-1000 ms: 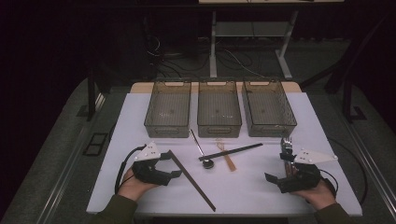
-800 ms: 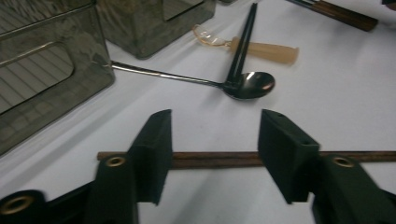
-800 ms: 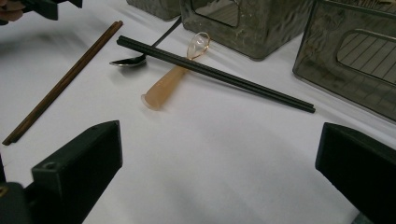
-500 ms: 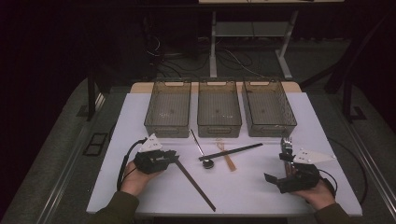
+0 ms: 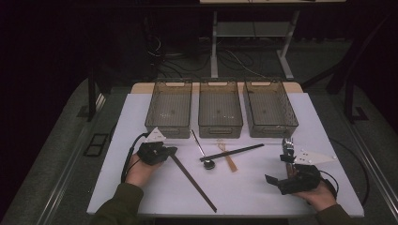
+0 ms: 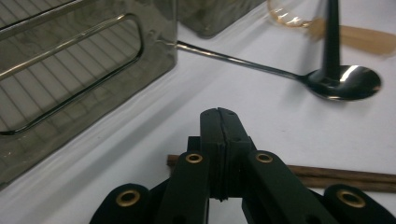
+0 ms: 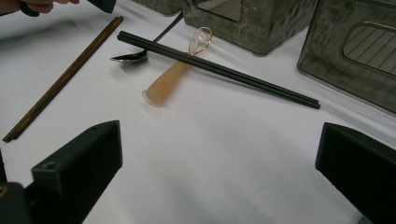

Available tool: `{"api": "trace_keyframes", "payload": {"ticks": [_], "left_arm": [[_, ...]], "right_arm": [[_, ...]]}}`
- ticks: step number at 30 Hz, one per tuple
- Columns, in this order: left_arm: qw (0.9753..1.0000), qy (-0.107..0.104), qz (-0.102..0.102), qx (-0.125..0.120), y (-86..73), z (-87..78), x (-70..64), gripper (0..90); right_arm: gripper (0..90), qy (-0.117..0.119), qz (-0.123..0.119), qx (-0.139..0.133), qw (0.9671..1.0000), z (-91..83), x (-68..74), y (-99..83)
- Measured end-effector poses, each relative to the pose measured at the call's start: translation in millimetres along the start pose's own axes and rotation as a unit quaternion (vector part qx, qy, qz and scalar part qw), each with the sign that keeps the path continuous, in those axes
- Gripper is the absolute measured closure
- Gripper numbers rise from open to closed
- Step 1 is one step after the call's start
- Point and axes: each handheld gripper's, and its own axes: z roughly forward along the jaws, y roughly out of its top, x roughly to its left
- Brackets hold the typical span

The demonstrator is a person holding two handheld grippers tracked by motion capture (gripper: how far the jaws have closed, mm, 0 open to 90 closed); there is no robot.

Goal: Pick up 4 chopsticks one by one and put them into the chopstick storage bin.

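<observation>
1. The left gripper (image 6: 218,122) has its two black jaws pressed flat together with nothing between them. They sit just above the upper end of the brown chopsticks (image 6: 345,177), which pass beneath the tips.
2. That pair of brown chopsticks (image 5: 193,177) lies on the white table (image 5: 244,192), running from the left gripper (image 5: 165,151) toward five o'clock. My guess is the jaws would have to part to pick it up.
3. The right gripper (image 7: 219,172) has its jaws spread wide and holds nothing. It rests low at the table's four o'clock, apparently waiting.
4. At the centre, a steel spoon (image 6: 348,83) lies with its handle pointing toward eleven o'clock. Black chopsticks (image 7: 219,70) rest on its bowl and cross over an amber spoon (image 7: 173,80).
5. Three grey bins (image 5: 220,110) stand in a row at twelve o'clock, seemingly empty. They look set out for sorting the utensils.
</observation>
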Motion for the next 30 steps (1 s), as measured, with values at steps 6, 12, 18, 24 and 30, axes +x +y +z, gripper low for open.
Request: {"api": "trace_keyframes", "payload": {"ticks": [6,12,18,24,30], "left_arm": [[0.9998,0.011,-0.008,0.018,2.0,9.5,7.0,90.0],[0.9995,0.015,-0.010,0.028,1.9,13.6,8.2,90.0],[0.9991,0.014,-0.003,0.041,1.7,16.4,6.7,90.0],[0.9988,0.013,0.002,0.047,1.4,16.7,7.4,90.0],[0.9987,0.015,-0.001,0.049,1.2,15.4,7.3,90.0]], "right_arm": [[0.3,-0.001,0.002,0.000,1.0000,0.3,-0.5,0.1],[0.4,-0.002,0.001,0.000,1.0000,0.1,-0.5,-0.3],[0.4,-0.002,0.000,0.002,1.0000,-0.1,-0.2,-0.3],[0.4,-0.003,-0.001,0.002,1.0000,-0.1,0.0,-0.1],[0.4,-0.003,-0.001,0.002,1.0000,-0.6,-0.1,-0.2]]}}
